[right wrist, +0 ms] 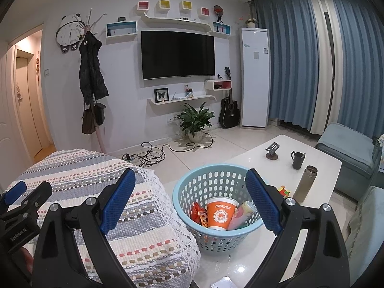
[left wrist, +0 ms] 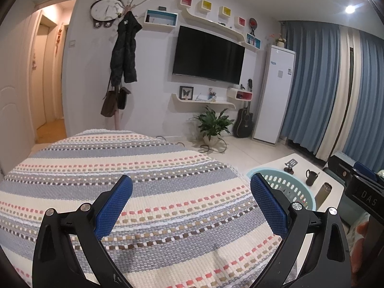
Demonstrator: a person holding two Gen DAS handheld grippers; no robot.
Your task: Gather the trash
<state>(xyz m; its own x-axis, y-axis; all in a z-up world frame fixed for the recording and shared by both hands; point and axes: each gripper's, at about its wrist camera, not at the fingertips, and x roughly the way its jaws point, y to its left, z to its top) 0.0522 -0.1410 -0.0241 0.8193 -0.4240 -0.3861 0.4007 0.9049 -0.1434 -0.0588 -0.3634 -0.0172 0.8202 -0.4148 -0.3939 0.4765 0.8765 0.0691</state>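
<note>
The right gripper (right wrist: 189, 200), jaws wide and empty, hangs just above the light-blue basket (right wrist: 182, 192), where the orange paper cup (right wrist: 219, 213) already lies, while the left gripper (left wrist: 190, 206), also wide and empty, hovers over the striped cover (left wrist: 120, 158) beside the basket.

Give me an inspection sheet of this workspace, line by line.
Surface: white table, glossy; striped knit cover beside it.
Job's things: blue basket on table holds orange cup and wrappers.
Clutter: flask, dark mug, phone stand, colour cube.
Grippers: left gripper open, empty, over the cover; right gripper open, empty, above the basket.
Cables: tangle on floor by the wall.
Surroundings: TV, plant, guitar, curtains.
</note>
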